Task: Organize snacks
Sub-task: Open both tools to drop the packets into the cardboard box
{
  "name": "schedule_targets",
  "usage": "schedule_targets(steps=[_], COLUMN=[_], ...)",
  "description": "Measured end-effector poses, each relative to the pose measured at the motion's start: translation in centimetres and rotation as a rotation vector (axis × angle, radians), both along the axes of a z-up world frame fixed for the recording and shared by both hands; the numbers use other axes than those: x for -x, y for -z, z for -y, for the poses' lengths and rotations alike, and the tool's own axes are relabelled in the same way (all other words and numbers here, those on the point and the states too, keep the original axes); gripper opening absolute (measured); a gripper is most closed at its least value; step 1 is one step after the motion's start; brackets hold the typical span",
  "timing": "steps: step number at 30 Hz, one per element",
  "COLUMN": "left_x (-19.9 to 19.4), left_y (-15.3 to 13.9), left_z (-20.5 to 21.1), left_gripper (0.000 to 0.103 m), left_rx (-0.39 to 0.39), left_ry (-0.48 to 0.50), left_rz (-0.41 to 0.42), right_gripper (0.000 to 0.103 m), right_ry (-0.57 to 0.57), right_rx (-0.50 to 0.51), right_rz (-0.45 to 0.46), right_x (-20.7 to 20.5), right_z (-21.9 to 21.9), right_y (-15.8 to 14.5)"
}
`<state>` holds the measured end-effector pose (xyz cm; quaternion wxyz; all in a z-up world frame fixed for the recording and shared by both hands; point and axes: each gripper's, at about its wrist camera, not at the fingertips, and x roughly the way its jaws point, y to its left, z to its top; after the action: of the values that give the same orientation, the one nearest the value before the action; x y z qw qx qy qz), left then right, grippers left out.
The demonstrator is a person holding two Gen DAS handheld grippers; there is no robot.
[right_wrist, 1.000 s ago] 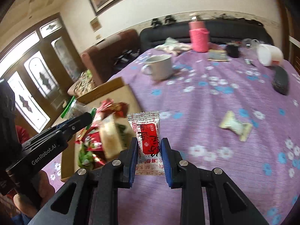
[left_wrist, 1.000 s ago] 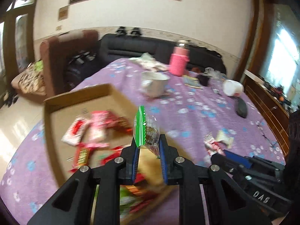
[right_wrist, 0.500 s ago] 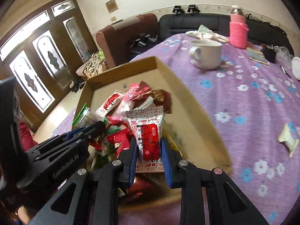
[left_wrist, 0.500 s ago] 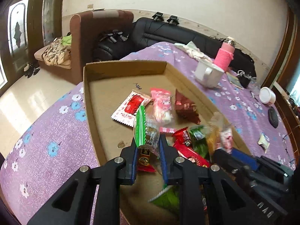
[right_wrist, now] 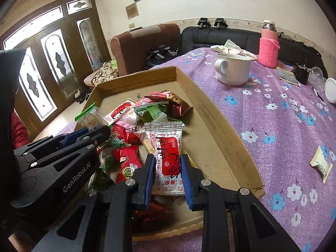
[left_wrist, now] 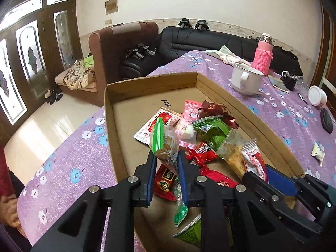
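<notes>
A shallow cardboard box [left_wrist: 117,130] [right_wrist: 218,126] on the purple flowered tablecloth holds a heap of several wrapped snacks [left_wrist: 210,132] [right_wrist: 151,109]. My left gripper [left_wrist: 167,161] is shut on a clear snack packet with a green top [left_wrist: 164,140], held upright over the box; that packet also shows in the right wrist view [right_wrist: 89,116]. My right gripper [right_wrist: 168,163] is shut on a white packet with a red label [right_wrist: 168,145], above the heap near the box's front. One pale wrapped snack [right_wrist: 321,163] [left_wrist: 318,153] lies loose on the cloth, right of the box.
Behind the box stand a white mug [right_wrist: 233,69] and a pink-sleeved bottle [right_wrist: 268,48]. A white lid [left_wrist: 317,95] and a dark oval object [left_wrist: 326,122] lie at the far right. A person's hand [left_wrist: 9,212] rests at the table's left edge. Sofas stand beyond.
Both grippers have swung left from above the open tablecloth to above the box and dipped toward the heap, each keeping its packet. Little has moved in the last half second.
</notes>
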<state>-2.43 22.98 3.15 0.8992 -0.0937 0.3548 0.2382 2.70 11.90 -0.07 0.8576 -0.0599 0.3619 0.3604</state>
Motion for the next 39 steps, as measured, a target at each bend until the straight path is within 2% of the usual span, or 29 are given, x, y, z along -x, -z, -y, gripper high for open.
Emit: schedule_targets(steps=[16,21,26,28,30,31,35,38,39], left_x=[-0.2,-0.2,0.0,0.1,0.3,0.4,1.0,2.1,2.5], left_y=[0.4,0.4,0.2,0.1,0.0,0.0,-0.9,-1.9,-2.3], left_z=[0.0,0.0,0.1,0.0,-0.3,-0.4,0.0,0.4,0.5], left_gripper=[0.021,0.028,0.041,0.045,0.051,0.057,0.073,0.09,0.091], left_rx=[-0.007,-0.014,-0.023,-0.023,-0.015,-0.007,-0.039,-0.085,-0.106], left_ry=[-0.012,-0.011,-0.012,-0.02,-0.028,-0.026,-0.031,-0.053,-0.066], left_rz=[-0.021,-0.018,-0.012,-0.008,-0.002,0.004,0.048,0.105,0.127], right_gripper=[0.028,0.029,0.033,0.045,0.05,0.054,0.059,0.071,0.074], right_ry=[0.001,0.002,0.004,0.022,0.035,0.043,0.073,0.106,0.122], right_rx=[0.004,0.005,0.005,0.0,-0.013,-0.014,-0.013,-0.037,-0.049], right_rz=[0.003,0.003,0.005,0.001,-0.013,-0.009,0.064,0.112,0.126], right_x=[0.1,0.1,0.1,-0.1,-0.5,-0.6,0.0,0.6,0.8], right_z=[0.1,0.1,0.2,0.5,1.0,1.2,2.1,3.5,4.2], right_y=[0.0,0.0,0.0,0.0,0.0,-0.2,-1.6,-3.2,-3.9])
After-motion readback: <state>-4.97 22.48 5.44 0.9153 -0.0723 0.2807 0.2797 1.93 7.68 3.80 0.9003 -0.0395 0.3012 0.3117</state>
